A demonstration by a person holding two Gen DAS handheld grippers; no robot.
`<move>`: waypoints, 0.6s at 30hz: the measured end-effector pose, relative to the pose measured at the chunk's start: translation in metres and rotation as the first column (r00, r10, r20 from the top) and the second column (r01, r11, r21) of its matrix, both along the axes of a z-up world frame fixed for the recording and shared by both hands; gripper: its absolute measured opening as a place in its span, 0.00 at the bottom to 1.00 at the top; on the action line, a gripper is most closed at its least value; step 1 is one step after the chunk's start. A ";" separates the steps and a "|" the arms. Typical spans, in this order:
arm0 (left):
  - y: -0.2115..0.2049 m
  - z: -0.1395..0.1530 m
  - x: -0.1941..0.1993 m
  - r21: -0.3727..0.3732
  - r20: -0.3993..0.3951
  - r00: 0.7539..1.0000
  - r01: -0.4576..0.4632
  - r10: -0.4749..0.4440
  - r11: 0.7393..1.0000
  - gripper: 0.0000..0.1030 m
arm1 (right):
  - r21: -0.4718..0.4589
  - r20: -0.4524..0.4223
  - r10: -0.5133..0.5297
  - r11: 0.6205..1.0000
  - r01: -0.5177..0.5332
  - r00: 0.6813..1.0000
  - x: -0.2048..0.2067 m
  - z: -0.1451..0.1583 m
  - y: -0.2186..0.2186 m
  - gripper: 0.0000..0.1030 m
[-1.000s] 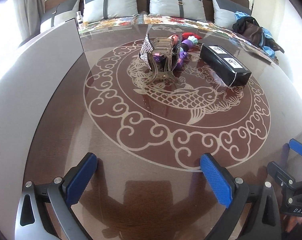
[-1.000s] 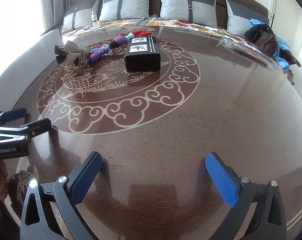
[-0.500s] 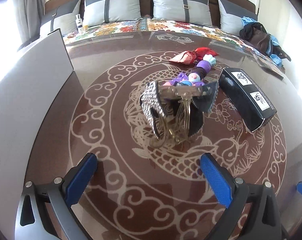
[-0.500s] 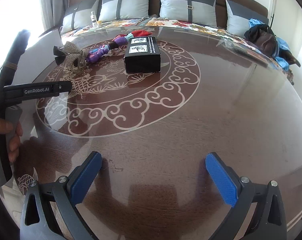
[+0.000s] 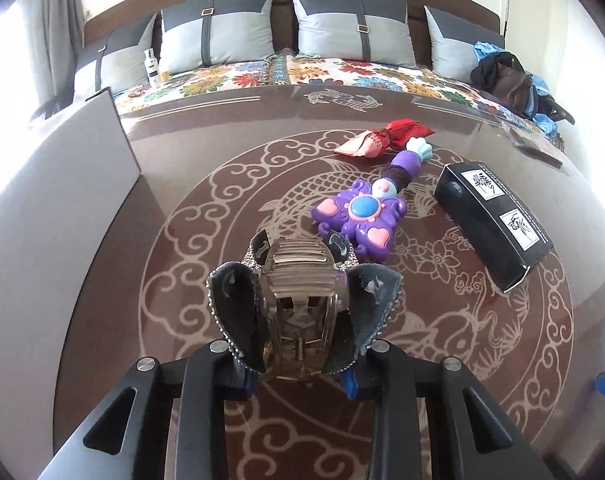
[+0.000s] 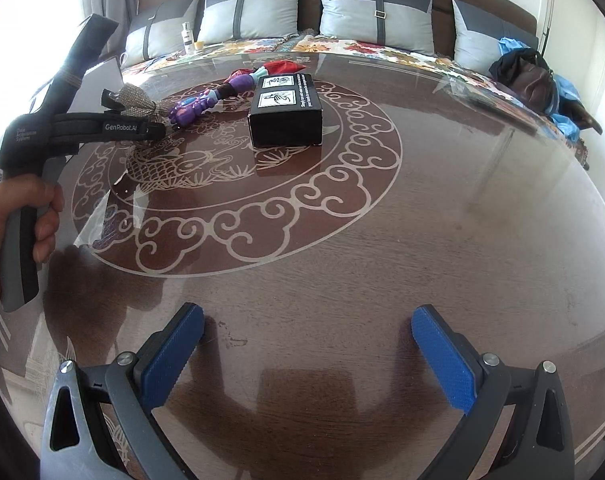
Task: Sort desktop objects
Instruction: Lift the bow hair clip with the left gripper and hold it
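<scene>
Item: left gripper (image 5: pixel 298 380), jaws closing on bow hair claw (image 5: pixel 302 304) at table (image 5: pixel 102 280) centre; pick-up step. Right gripper (image 6: pixel 306 356) released, empty. Toy wand (image 5: pixel 362 216), one o'clock; black box (image 5: pixel 494 220), two o'clock. Next: lift, carry to sorting place.

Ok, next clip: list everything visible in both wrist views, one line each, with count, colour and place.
hair claw clip: one, smoky clear with dark rhinestone bow, between the left gripper's closing jaws
toy wand: one, purple with pink and blue, beyond the clip
red pouch: one, red and pink, past the wand's handle
black box: one, black with two white labels, right of the wand
table: one, brown glass top with carp pattern
cushions: four, grey, along the bench behind
bottle: one, white, on the bench
bag: one, brown, on blue cloth, far right
left gripper: black, closing on the clip
right gripper: blue pads, open, over bare table
hand: one, holding the left gripper's handle
</scene>
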State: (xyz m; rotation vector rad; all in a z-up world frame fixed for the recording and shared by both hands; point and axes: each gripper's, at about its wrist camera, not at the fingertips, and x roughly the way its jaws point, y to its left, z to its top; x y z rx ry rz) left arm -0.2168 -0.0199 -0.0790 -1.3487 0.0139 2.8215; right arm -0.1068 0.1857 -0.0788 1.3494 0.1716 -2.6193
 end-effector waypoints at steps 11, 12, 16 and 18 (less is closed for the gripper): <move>-0.022 -0.002 0.072 0.021 0.002 1.000 0.008 -0.008 1.000 0.36 | 0.000 0.000 0.000 1.000 0.000 1.000 0.000 0.000 0.000 1.00; -0.020 -0.003 0.071 0.028 0.003 1.000 0.028 -0.028 0.999 0.48 | 0.000 0.000 0.000 1.000 0.000 1.000 0.000 0.000 0.000 1.00; -0.009 -0.006 0.067 -0.042 0.029 0.999 0.020 -0.019 0.999 0.90 | 0.000 0.000 0.000 1.000 0.000 1.000 0.000 0.000 0.000 1.00; -0.015 -0.009 0.065 -0.021 0.044 0.999 -0.005 0.006 1.000 0.97 | 0.000 0.000 0.000 1.000 0.000 1.000 0.000 0.000 0.000 1.00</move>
